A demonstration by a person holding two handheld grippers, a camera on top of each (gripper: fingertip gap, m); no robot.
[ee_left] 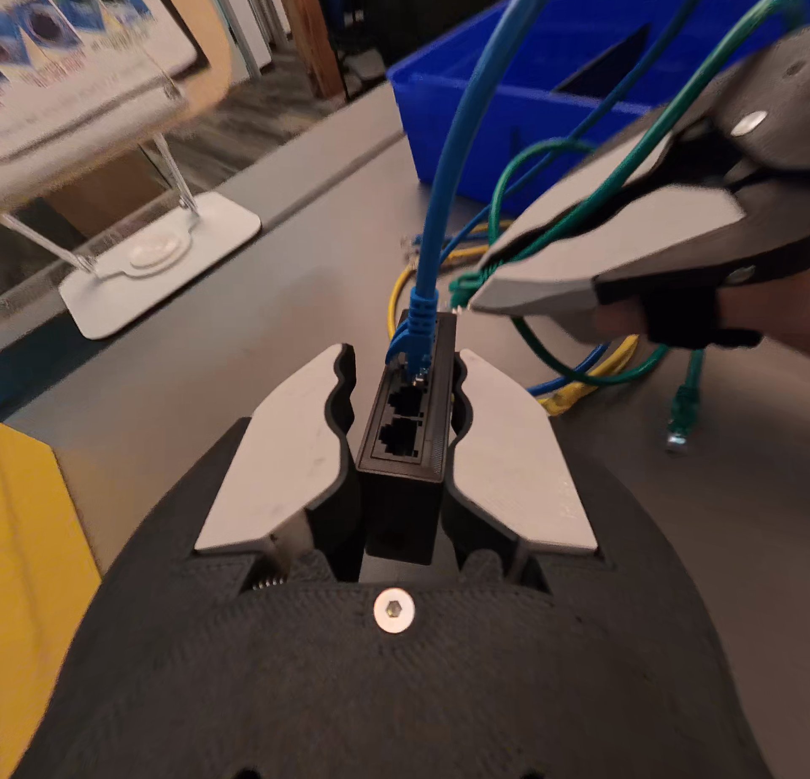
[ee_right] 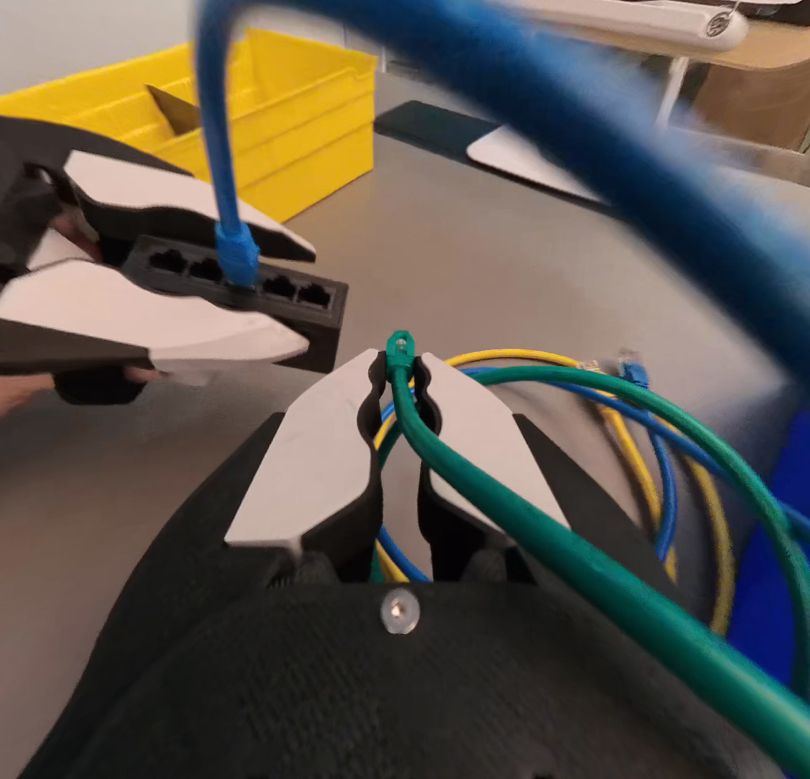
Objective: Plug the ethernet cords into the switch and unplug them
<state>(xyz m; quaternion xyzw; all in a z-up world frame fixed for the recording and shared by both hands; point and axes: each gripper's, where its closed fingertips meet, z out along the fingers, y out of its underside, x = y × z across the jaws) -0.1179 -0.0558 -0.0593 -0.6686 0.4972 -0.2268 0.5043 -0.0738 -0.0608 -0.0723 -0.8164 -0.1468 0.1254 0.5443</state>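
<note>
My left gripper [ee_left: 405,355] is shut on the black switch [ee_left: 405,433] and holds it above the grey table with its ports facing up. A blue cord's plug [ee_left: 416,333] sits in the middle port; two empty ports show on either side of it in the right wrist view. My right gripper [ee_right: 399,355] is shut on the green cord [ee_right: 460,460] just behind its plug [ee_right: 399,348], which sticks out past the fingertips. It hovers just right of the switch [ee_right: 245,284]. In the left wrist view the right gripper [ee_left: 477,293] comes in from the right, its plug beside the switch's far end.
Loose yellow [ee_right: 631,442], blue and green cords lie tangled on the table at right. A blue bin [ee_left: 548,100] stands behind them, a yellow bin [ee_right: 289,114] on the left side. A white stand base [ee_left: 158,258] holds a tilted board at the table's edge. The left gripper's tips are roughly 5 cm from the right gripper's.
</note>
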